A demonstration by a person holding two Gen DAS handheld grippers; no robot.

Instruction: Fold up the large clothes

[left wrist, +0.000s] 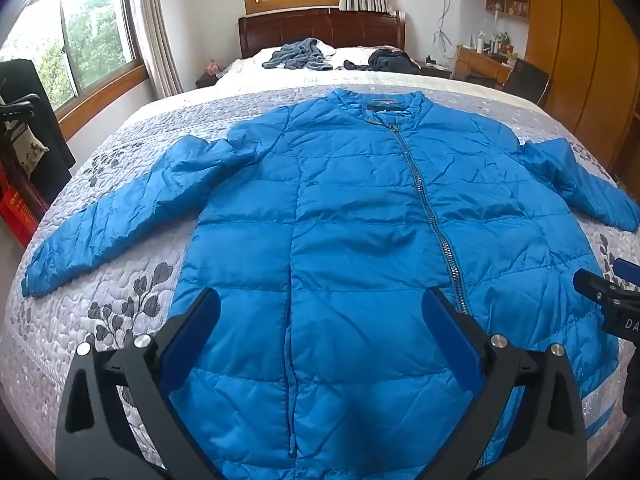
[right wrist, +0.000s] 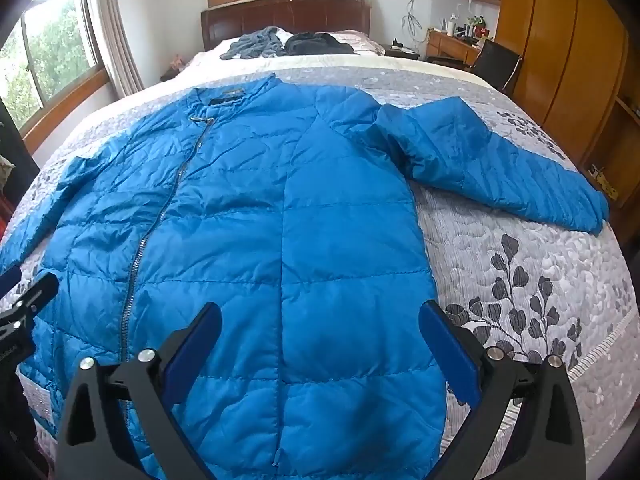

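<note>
A blue puffer jacket (left wrist: 344,216) lies front-up and spread flat on the quilted bed cover (left wrist: 120,304), zipped shut, its collar toward the dark headboard (left wrist: 320,30) and its hem toward the person. Both sleeves stretch out from the jacket's body to either side. No fold shows anywhere on it, so I judge the task to be at its very start: the laying-out is done, and the sleeves, sides and length all remain to be folded.

The left tool (left wrist: 320,340) hangs above the jacket's hem on the left panel, its fingers spread wide with nothing between them. The right tool (right wrist: 320,344) hangs above the hem on the right panel, likewise spread wide and empty. Neither appears to touch the fabric, though the height is hard to judge.

The left wrist view shows the jacket's left sleeve (left wrist: 116,212) in full, running out to its cuff, with a red crate (left wrist: 18,216) on the floor beyond that cuff; the right sleeve there is partly cut by the frame edge. The right wrist view shows the right sleeve (right wrist: 500,160) in full, bent at the shoulder, and a wooden wardrobe (right wrist: 560,40) beyond it. Two heaps of dark clothes (right wrist: 288,44) lie beyond the jacket's collar, near the headboard, in both views.
</note>
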